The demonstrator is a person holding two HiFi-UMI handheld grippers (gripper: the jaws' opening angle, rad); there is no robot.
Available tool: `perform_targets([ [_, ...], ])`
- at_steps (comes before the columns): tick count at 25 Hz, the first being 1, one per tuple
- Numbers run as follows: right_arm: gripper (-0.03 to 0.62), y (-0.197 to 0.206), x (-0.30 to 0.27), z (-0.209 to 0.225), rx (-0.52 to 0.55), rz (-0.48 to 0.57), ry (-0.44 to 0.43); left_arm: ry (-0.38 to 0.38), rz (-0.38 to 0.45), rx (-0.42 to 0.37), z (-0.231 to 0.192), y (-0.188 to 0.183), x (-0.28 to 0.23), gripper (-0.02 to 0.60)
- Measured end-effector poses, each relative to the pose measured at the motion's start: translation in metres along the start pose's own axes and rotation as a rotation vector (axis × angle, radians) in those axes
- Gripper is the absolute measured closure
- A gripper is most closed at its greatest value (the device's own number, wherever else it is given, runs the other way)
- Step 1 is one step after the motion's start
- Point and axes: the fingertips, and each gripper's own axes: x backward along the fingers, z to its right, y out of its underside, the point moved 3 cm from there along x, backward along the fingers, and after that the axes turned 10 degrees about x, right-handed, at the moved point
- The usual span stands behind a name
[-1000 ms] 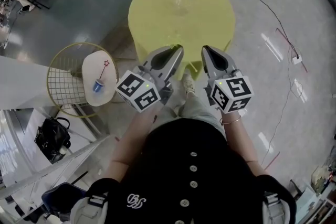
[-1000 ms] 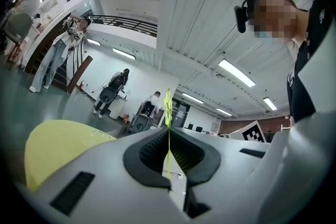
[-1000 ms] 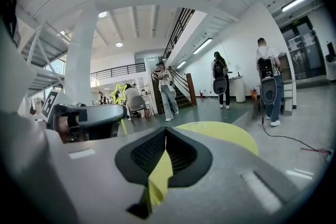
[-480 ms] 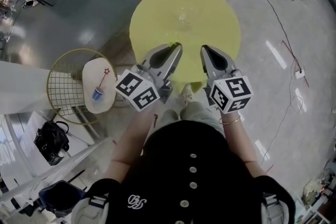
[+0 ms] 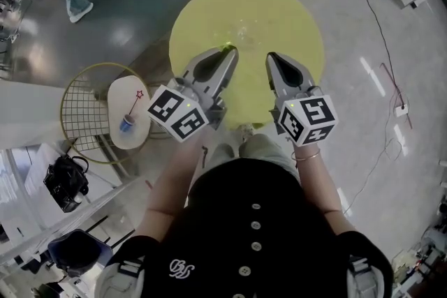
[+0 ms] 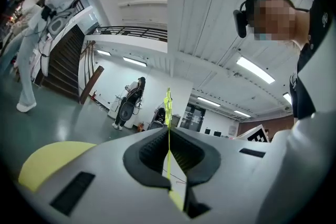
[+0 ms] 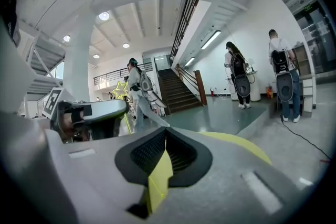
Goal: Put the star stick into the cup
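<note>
Left of the round yellow counter [image 5: 279, 17], a small white counter [image 5: 119, 98] carries a blue cup [image 5: 126, 123] holding a red star stick [image 5: 134, 106], tiny in the head view. Over the yellow counter's near edge, the left gripper [image 5: 227, 50] has its fingers pinched on a yellow star stick [image 6: 168, 102], whose star shows plainly only in the gripper views. The right gripper [image 5: 271, 58] has its fingers closed together, empty.

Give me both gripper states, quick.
Left gripper: shut on the star stick.
Right gripper: shut, nothing between its jaws.
</note>
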Motion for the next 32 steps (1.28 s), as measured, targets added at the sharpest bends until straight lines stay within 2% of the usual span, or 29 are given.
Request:
perform_targets([
  [17, 0.589, -0.005, -0.046, 0.05, 0.007, -0.01, -0.094, -0.087, 0.117, -0.034, -0.04, -0.035, -0.037, 0.566],
  [32, 0.589, 0.005, -0.078, 0.075, -0.015, -0.045, -0.132, -0.168, 0.148, -0.046, -0.073, -0.043, -0.057, 0.566],
])
